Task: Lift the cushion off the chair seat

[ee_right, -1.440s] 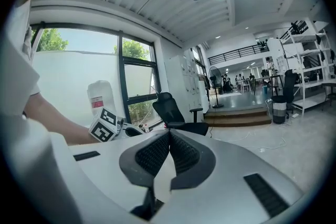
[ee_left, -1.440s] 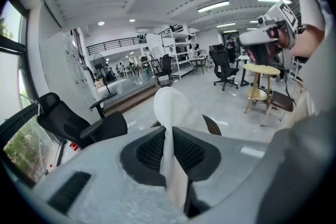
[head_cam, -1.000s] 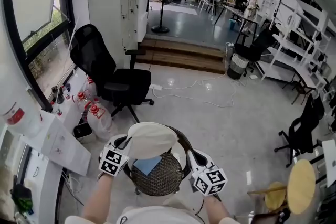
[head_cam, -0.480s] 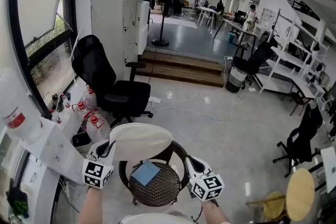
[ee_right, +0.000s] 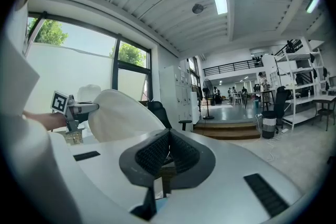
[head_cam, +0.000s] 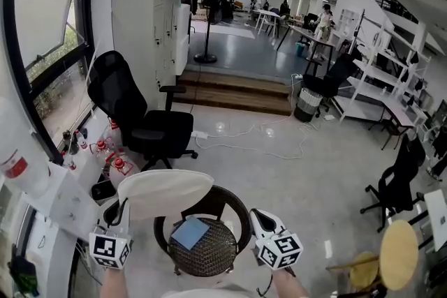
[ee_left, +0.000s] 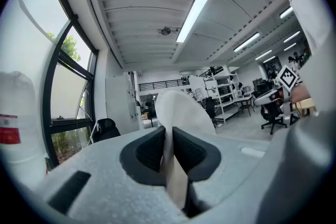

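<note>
A round cream cushion point(head_cam: 166, 192) hangs in the air over the left rim of a round wicker chair point(head_cam: 208, 255). My left gripper point(head_cam: 124, 206) is shut on the cushion's left edge. In the left gripper view the cream edge point(ee_left: 170, 165) is pinched between the dark pads and the cushion point(ee_left: 181, 110) rises beyond them. A blue square object point(head_cam: 190, 232) lies on the woven seat. My right gripper point(head_cam: 256, 218) is beside the chair's right rim, its jaws point(ee_right: 168, 150) shut with nothing seen between them. The right gripper view also shows the cushion point(ee_right: 123, 113) held by the left gripper point(ee_right: 79, 108).
A black office chair point(head_cam: 140, 115) stands behind the wicker chair, with water bottles point(head_cam: 119, 165) on the floor by the window. Wooden steps point(head_cam: 237, 91) and cables cross the floor farther back. A round yellow stool point(head_cam: 399, 251) stands at the right.
The left gripper has carried the cushion up and to the left, off the seat. The blue object on the seat is now fully uncovered. The right gripper has stayed put.
</note>
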Action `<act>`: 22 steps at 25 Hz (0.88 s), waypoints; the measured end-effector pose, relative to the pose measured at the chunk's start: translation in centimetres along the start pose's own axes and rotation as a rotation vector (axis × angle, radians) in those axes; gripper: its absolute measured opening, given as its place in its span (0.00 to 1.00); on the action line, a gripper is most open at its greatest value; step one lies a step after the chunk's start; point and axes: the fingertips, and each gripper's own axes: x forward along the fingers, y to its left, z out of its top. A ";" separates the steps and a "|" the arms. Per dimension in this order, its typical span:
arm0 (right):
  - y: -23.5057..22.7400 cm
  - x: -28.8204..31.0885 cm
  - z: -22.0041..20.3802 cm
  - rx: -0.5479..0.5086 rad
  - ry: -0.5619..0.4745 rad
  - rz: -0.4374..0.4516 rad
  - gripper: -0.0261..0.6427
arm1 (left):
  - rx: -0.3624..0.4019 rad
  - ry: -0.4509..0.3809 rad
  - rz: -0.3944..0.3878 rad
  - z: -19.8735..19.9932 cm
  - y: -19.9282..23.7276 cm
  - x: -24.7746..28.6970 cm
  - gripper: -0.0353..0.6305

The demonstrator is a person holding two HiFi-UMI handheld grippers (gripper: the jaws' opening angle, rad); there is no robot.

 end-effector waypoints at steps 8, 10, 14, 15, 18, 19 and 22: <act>-1.5 -2.2 -0.2 0.014 0.011 -0.028 0.04 | -0.026 0.007 0.087 -1.2 0.9 -3.6 0.12; -2.0 -2.9 -0.5 0.027 0.013 -0.041 0.04 | -0.035 0.023 0.097 -2.0 0.5 -4.2 0.12; -2.9 -4.1 -1.5 0.046 0.021 -0.070 0.04 | -0.058 0.034 0.133 -2.9 0.2 -5.7 0.12; -3.1 -4.4 -1.7 0.048 0.022 -0.078 0.04 | -0.064 0.033 0.146 -3.0 0.3 -6.2 0.12; -4.1 -5.4 -1.8 0.053 0.016 -0.115 0.04 | -0.072 0.022 0.184 -3.1 0.7 -7.7 0.12; -4.5 -5.7 -1.7 0.059 0.010 -0.125 0.04 | -0.067 0.017 0.193 -3.0 0.8 -8.2 0.12; -5.4 -6.5 -1.5 0.066 -0.006 -0.149 0.04 | -0.060 0.012 0.219 -3.1 1.0 -9.7 0.12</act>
